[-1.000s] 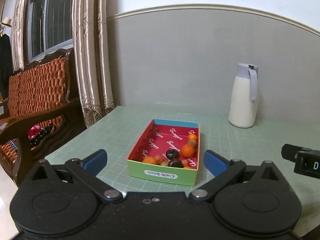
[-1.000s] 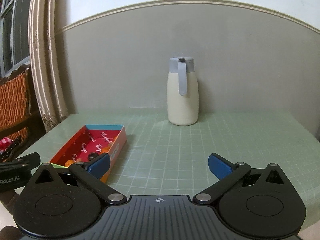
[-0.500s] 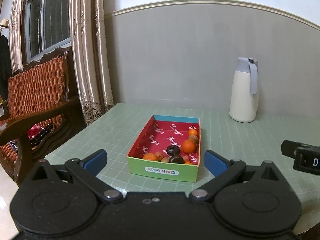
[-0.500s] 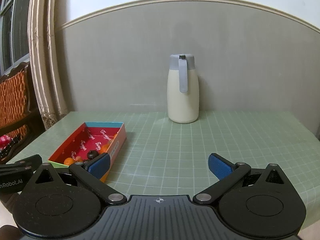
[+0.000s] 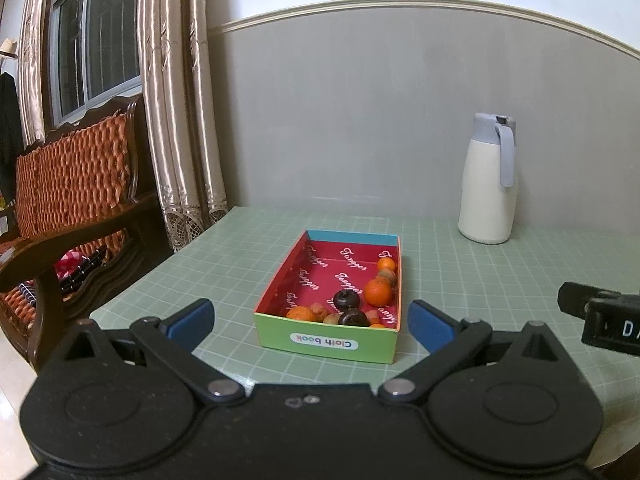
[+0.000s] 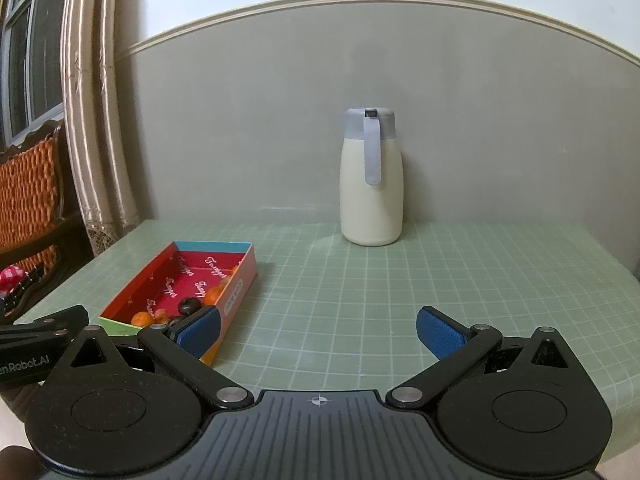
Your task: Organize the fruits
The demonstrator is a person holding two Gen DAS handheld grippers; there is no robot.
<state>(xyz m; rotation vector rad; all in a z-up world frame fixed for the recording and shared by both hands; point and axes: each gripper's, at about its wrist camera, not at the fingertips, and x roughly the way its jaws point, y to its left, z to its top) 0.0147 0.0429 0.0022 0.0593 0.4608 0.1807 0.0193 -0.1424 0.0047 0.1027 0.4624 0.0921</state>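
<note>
Red-lined cardboard box sits on the green gridded table, and every fruit in view is inside it: oranges, two dark round ones and some small pieces I can't name from here, bunched toward the near right corner. Left gripper hangs just short of the box, jaws wide and empty. Right gripper is wide and empty too, over bare table beside the box. That fits a sort about to start inside the box, or one just finished. Cream flask stands well apart.
</note>
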